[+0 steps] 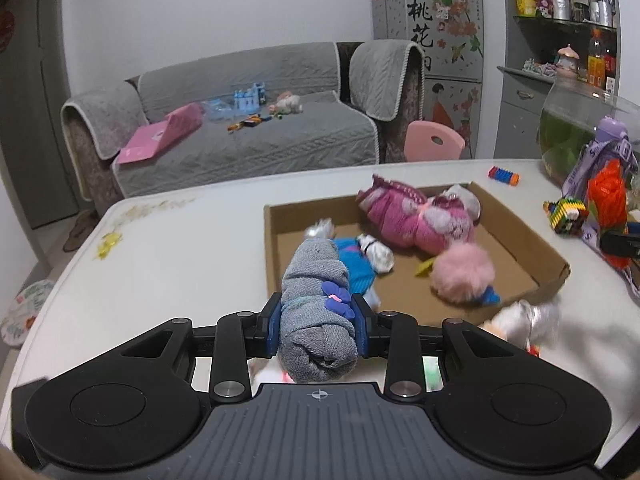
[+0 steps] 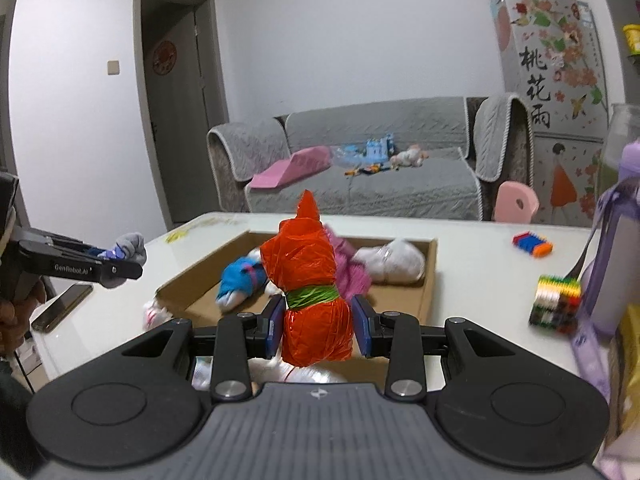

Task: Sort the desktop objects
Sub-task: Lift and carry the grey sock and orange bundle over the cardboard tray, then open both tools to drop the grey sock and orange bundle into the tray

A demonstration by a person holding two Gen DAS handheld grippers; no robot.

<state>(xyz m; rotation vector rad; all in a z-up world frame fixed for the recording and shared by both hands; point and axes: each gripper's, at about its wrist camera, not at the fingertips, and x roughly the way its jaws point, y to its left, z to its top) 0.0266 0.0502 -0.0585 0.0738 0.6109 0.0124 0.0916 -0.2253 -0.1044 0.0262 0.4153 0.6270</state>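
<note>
- L gripper [image 1: 318,322]: clamped on grey sock roll [image 1: 316,312], held above table [image 1: 168,264] by cardboard tray [image 1: 532,240].
- R gripper [image 2: 318,326]: orange plastic bundle [image 2: 308,288] between fingers; contact can't be judged.

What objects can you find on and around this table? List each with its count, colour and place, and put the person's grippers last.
Shallow cardboard tray: one, brown, mid-table.
Knitted pink bundle: one, pink, far side of tray.
Fluffy pom-pom: one, pale pink, near side of tray.
Blue cloth bundle: one, blue and white, in tray.
Striped brick bar: one, multicolour, table right of tray.
Brick cube: one, multicolour, table's right edge.
Phone: one, dark, table's left edge.
Rolled grey sock: one, grey, in left gripper.
Orange plastic-wrapped bundle: one, orange with green band, between right gripper fingers.
</note>
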